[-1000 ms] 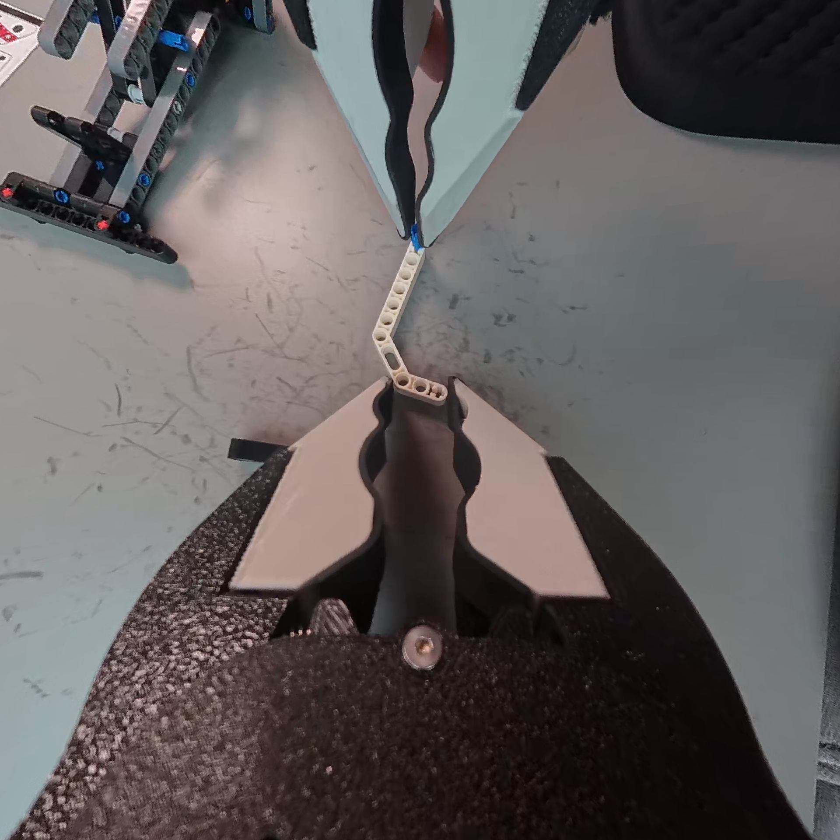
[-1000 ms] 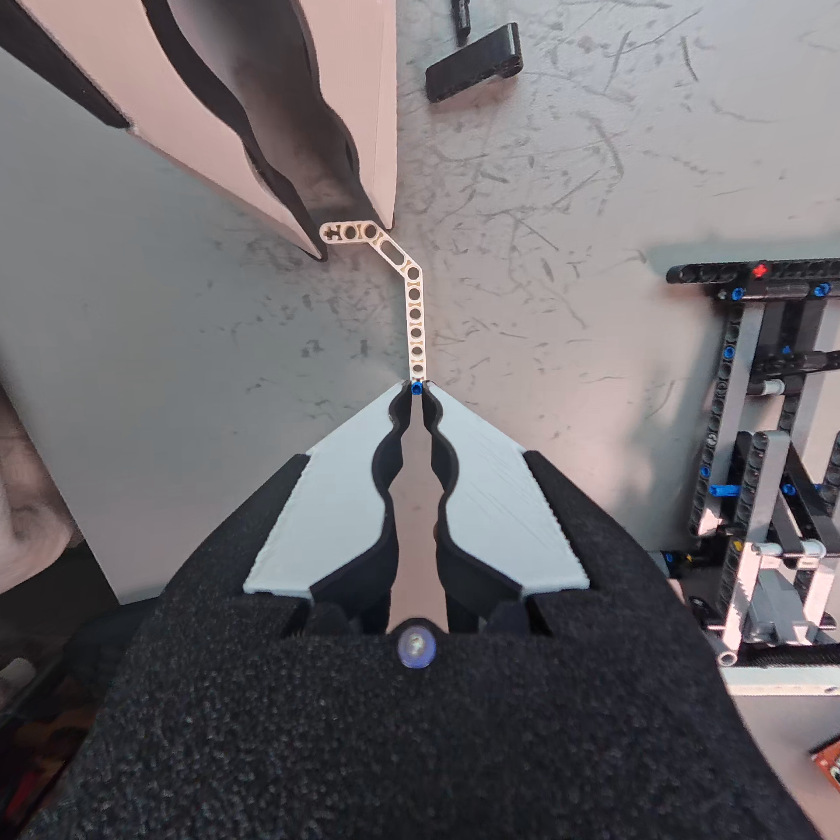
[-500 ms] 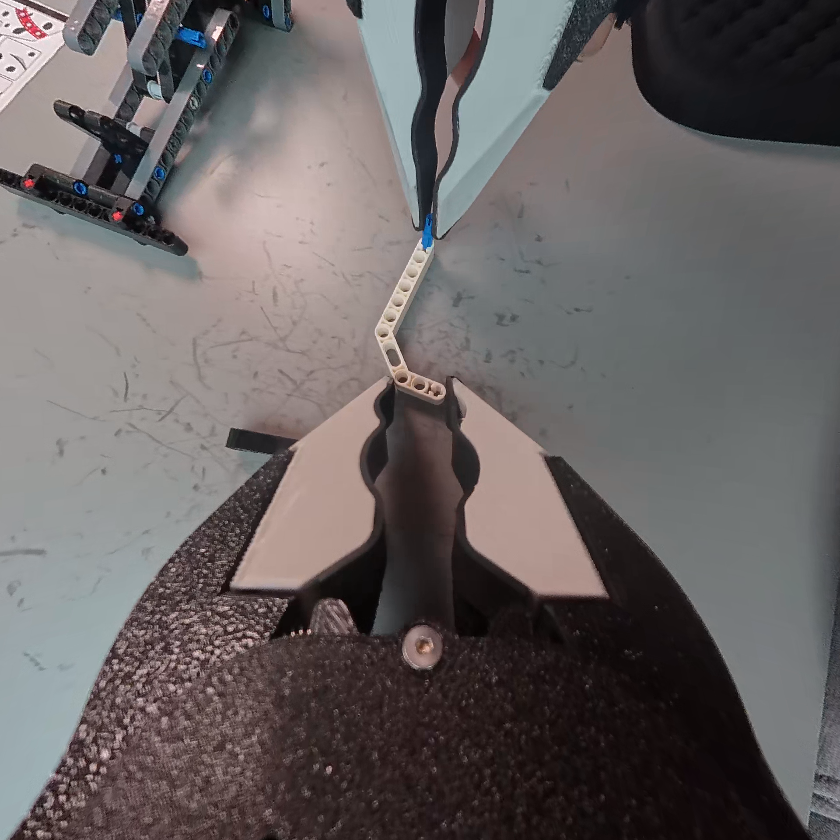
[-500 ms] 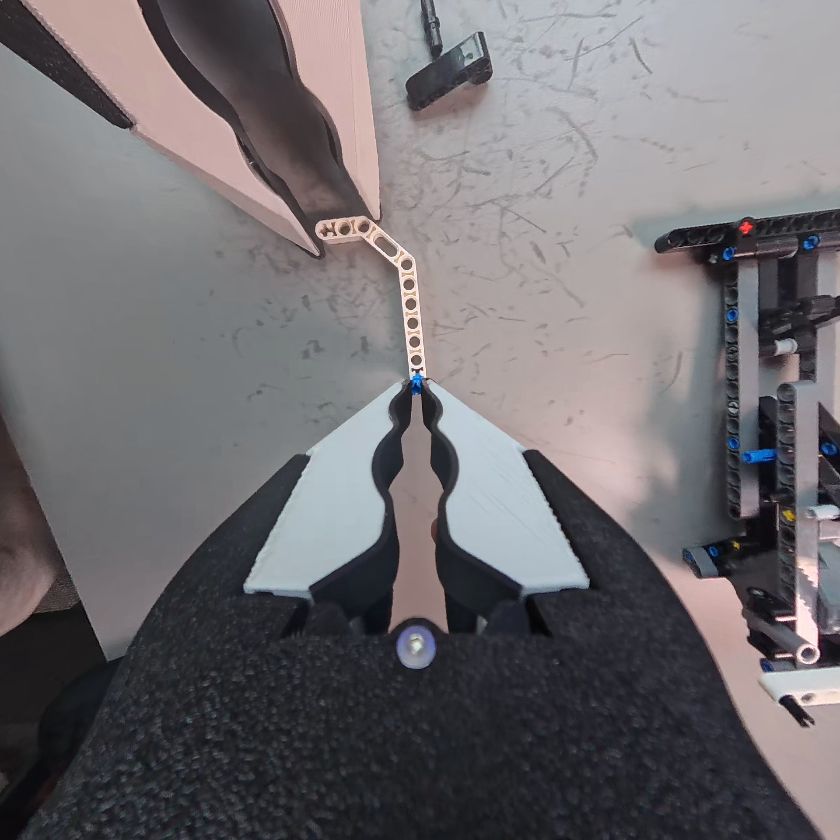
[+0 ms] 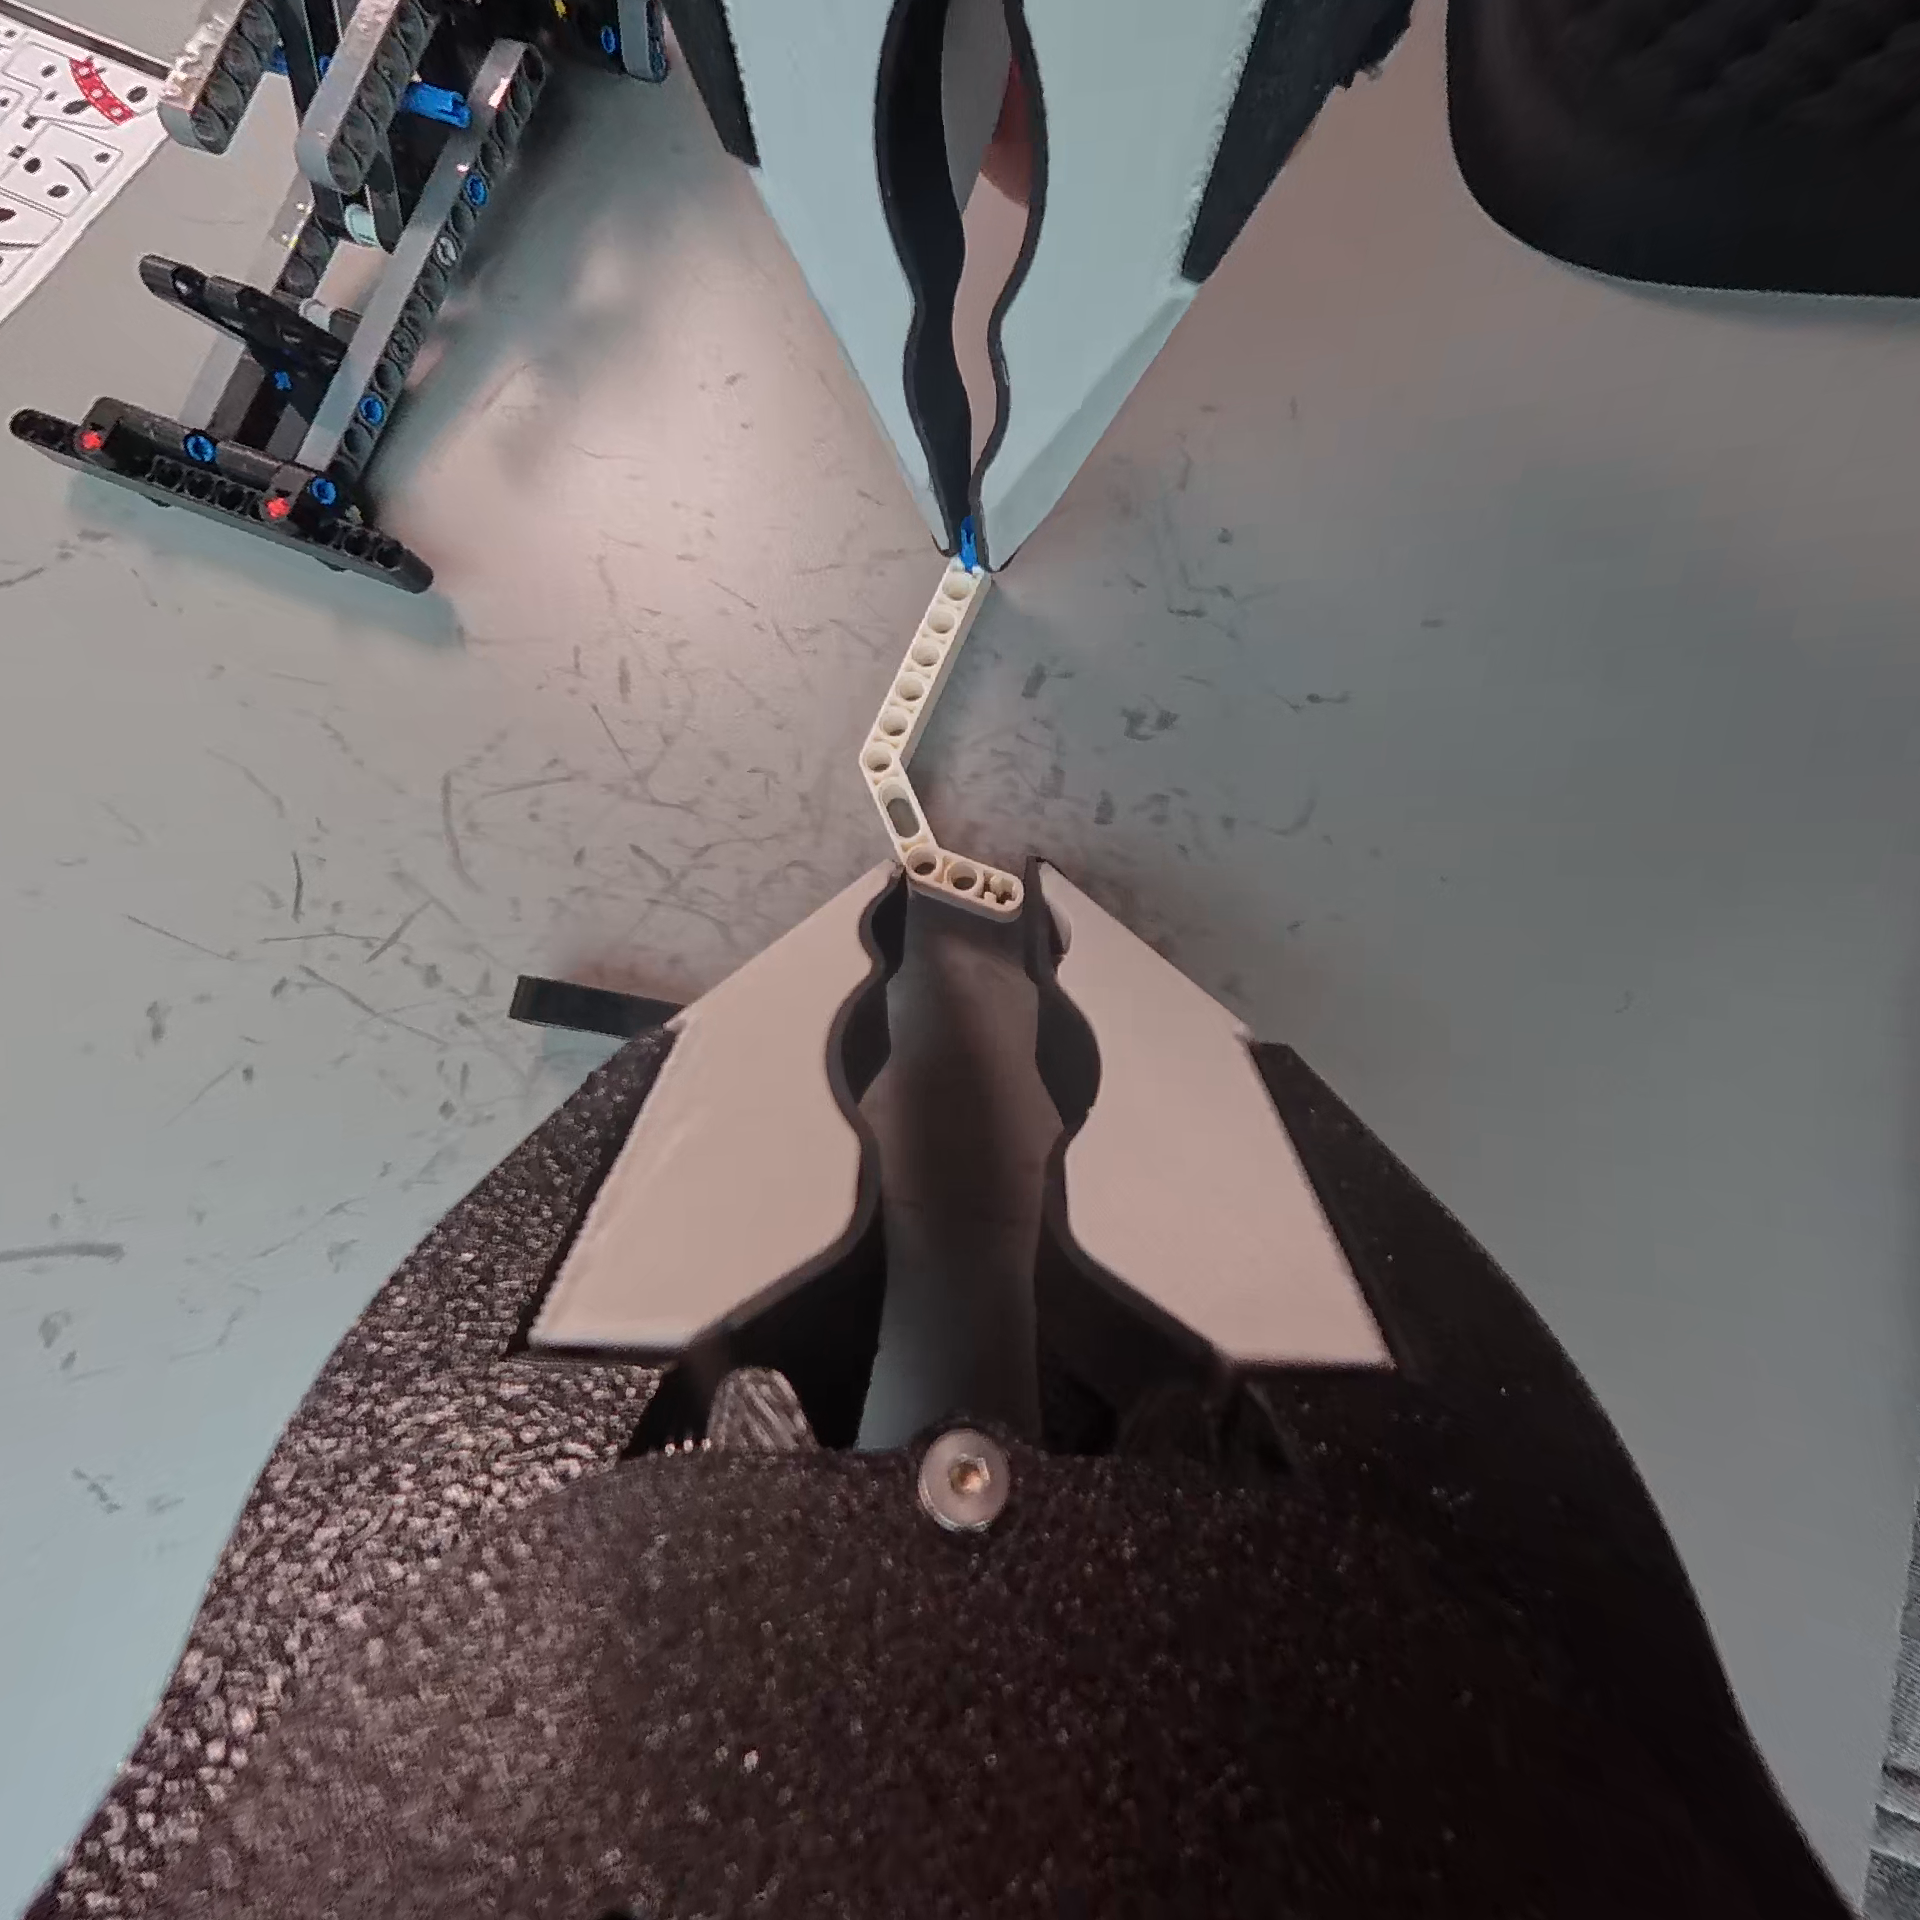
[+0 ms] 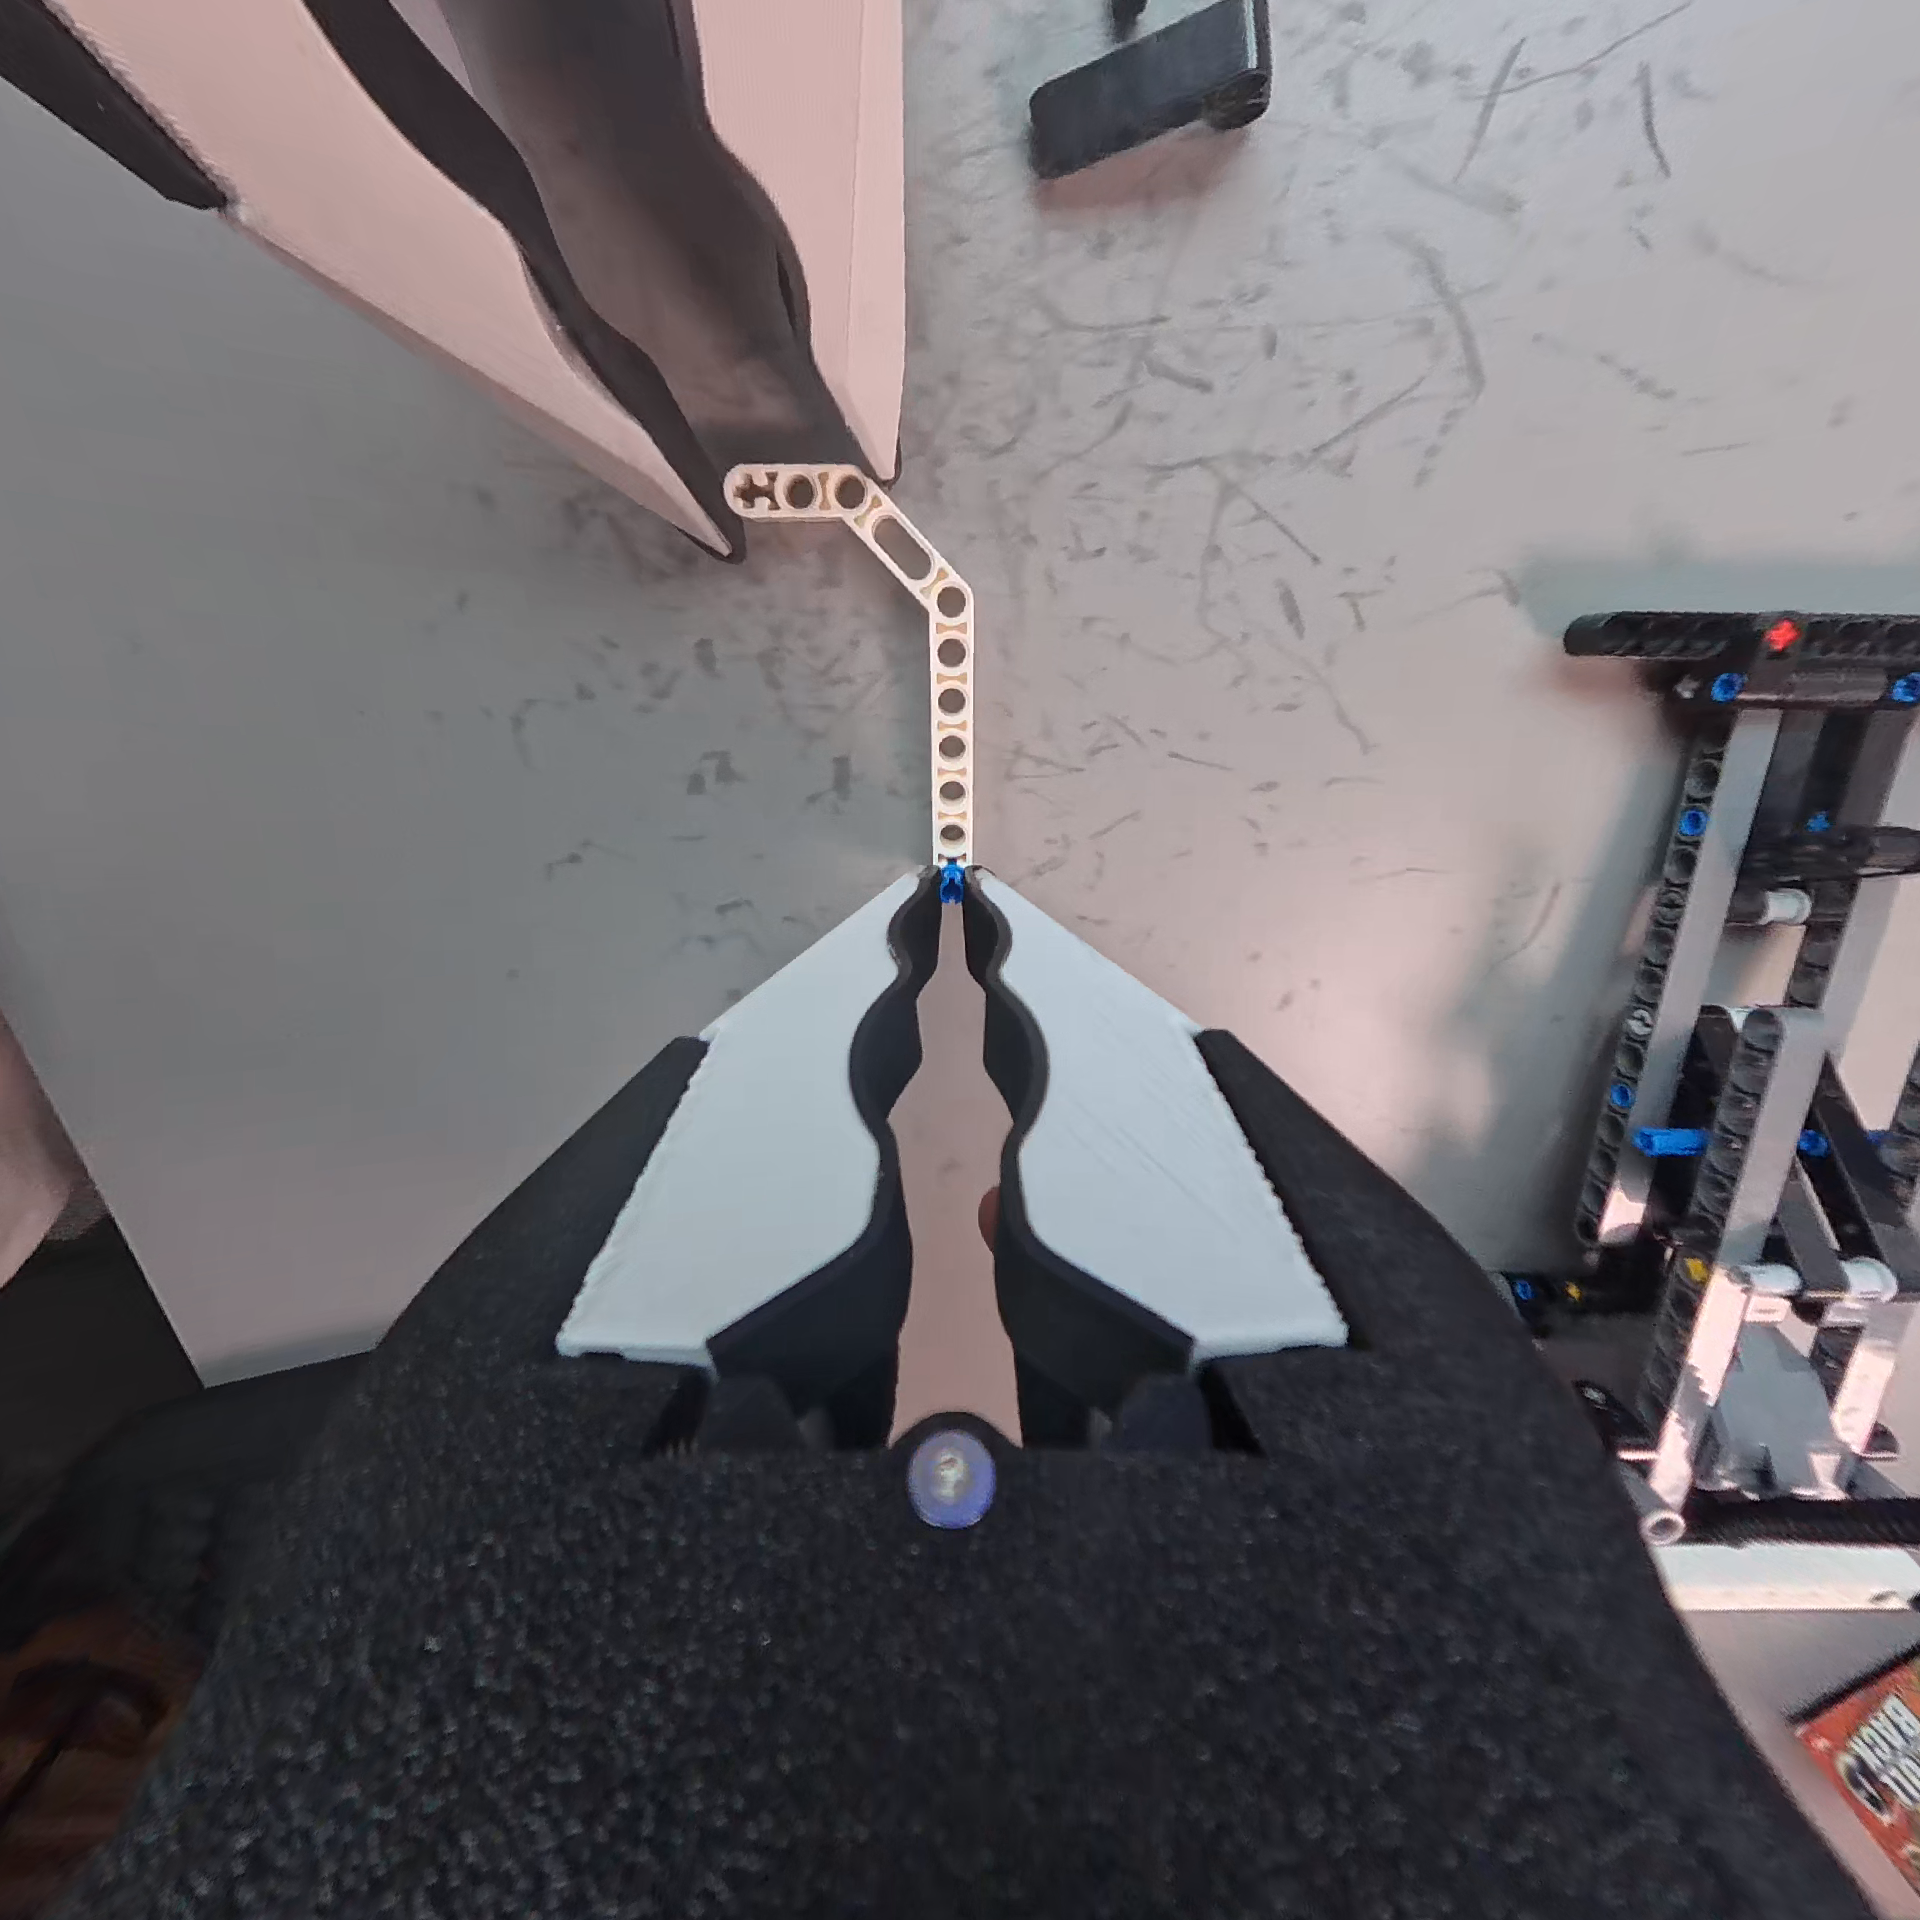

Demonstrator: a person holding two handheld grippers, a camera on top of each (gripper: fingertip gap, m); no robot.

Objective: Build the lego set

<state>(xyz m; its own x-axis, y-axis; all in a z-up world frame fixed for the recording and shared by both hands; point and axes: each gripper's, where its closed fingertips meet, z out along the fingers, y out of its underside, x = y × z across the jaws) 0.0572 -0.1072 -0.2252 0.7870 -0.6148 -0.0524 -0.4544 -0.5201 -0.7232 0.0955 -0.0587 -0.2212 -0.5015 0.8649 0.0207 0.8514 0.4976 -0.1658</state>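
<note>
A white bent lego beam [image 5: 914, 717] with holes hangs between the two grippers above the scratched grey table [image 5: 416, 831]. My left gripper [image 5: 966, 883] is shut on its short end. My right gripper [image 6: 949, 883] is shut on a small blue pin [image 6: 949, 885] that touches the beam's long end [image 6: 952, 727]. In the left wrist view the right gripper [image 5: 968, 545] comes in from the top with the blue pin [image 5: 967, 540] at its tips. In the right wrist view the left gripper [image 6: 800, 499] comes in from the top left.
A partly built black and grey lego frame [image 5: 312, 291] stands at the top left of the left wrist view and at the right of the right wrist view [image 6: 1766, 1039]. A loose black piece [image 6: 1148, 99] lies beyond the beam. A printed sheet [image 5: 62, 156] lies beside the frame. Some 7 cm of space lies between my two pairs of fingers.
Both grippers keep their hold on the beam and the pin. The two have shifted slightly over the table, so the lego frame sits a little differently in both views.
</note>
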